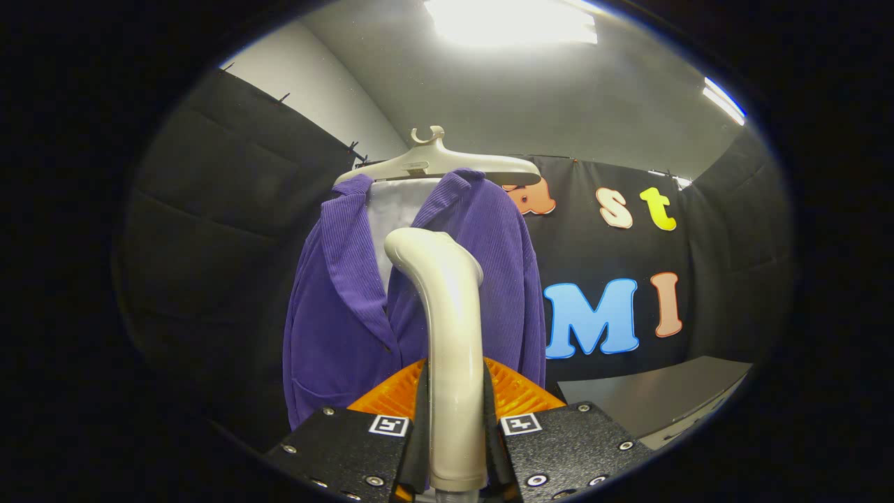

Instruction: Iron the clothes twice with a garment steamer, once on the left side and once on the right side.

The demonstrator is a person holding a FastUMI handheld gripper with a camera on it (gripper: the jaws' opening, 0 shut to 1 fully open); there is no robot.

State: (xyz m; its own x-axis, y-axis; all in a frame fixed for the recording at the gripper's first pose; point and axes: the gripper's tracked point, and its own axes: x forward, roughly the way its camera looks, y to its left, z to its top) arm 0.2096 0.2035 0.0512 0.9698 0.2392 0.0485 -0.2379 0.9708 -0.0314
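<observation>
Jacket (pixel 335 328) hem behind fingers (pixel 391 398)

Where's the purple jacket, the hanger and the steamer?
Purple corduroy jacket (pixel 335 328), gripper view: its left front panel.
Beige plastic hanger (pixel 447 165), gripper view: its shoulder bar.
Cream plastic garment steamer (pixel 450 328), gripper view: its handle, clamped between the jaws.

A pale hanger (pixel 447 164) carries a purple corduroy jacket (pixel 349 307) draped over a white board (pixel 394 209).
</observation>
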